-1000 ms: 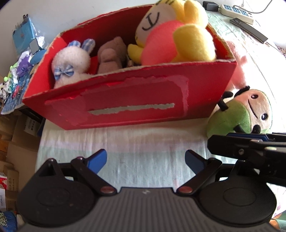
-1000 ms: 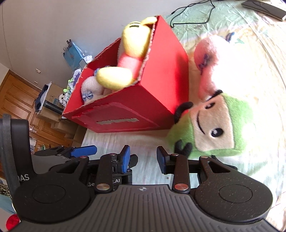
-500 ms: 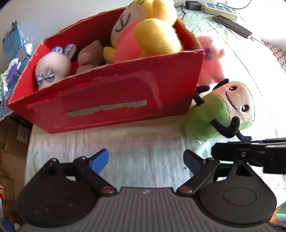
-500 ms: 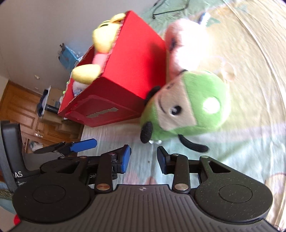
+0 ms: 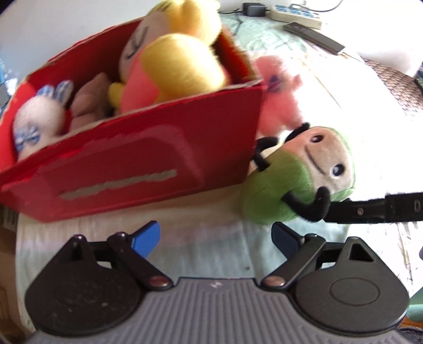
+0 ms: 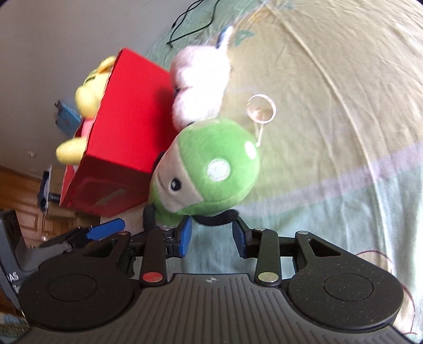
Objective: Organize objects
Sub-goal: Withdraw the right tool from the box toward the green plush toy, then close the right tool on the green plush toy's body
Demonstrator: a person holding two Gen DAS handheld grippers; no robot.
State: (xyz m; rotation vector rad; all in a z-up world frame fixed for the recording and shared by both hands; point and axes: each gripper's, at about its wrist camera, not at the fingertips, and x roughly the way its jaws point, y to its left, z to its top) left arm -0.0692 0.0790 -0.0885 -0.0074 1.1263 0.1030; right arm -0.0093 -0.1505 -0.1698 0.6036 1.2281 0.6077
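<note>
A green plush toy [image 5: 296, 182] [image 6: 208, 169] lies on the bed sheet against the right end of a red cardboard box [image 5: 137, 161] [image 6: 124, 137]. The box holds a yellow and pink plush [image 5: 174, 71], a brown plush [image 5: 90, 98] and a white bunny [image 5: 39, 119]. A pink plush [image 5: 277, 92] [image 6: 198, 79] lies behind the green one. My right gripper [image 6: 212, 235] is open, its fingers either side of the green plush's black arm. My left gripper [image 5: 215, 235] is open and empty in front of the box.
A power strip [image 5: 293, 16] and a dark remote [image 5: 314, 37] lie at the back of the bed. A clear suction cup [image 6: 260, 109] hangs off the green plush. Wooden cabinets [image 6: 23, 195] stand past the bed's left edge.
My right gripper has moved in on the green plush, so its black arm now sits between the fingers. The left gripper has shifted rightward, bringing the green plush further into its view.
</note>
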